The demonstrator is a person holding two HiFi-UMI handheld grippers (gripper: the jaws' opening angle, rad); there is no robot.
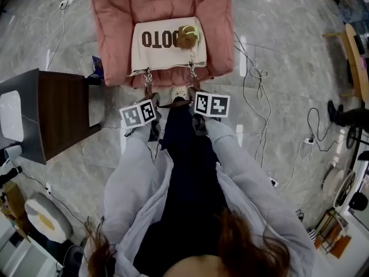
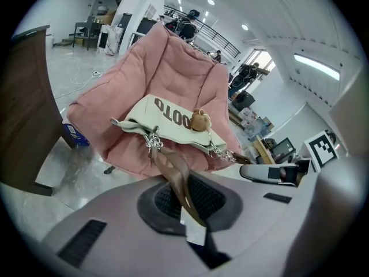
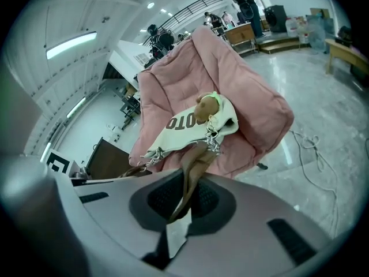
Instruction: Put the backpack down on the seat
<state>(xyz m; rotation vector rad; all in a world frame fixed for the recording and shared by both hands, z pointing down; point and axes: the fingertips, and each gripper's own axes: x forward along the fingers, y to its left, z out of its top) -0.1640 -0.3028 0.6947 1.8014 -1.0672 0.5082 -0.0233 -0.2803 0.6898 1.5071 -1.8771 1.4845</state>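
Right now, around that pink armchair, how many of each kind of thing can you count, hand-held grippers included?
Pink chair: 1
Cream backpack: 1
Brown straps: 2
Plush bear: 1
Grippers: 2, left gripper and right gripper, each shut on a strap
Total: 7

L gripper, R gripper — jaws clamped tight, arms fwd.
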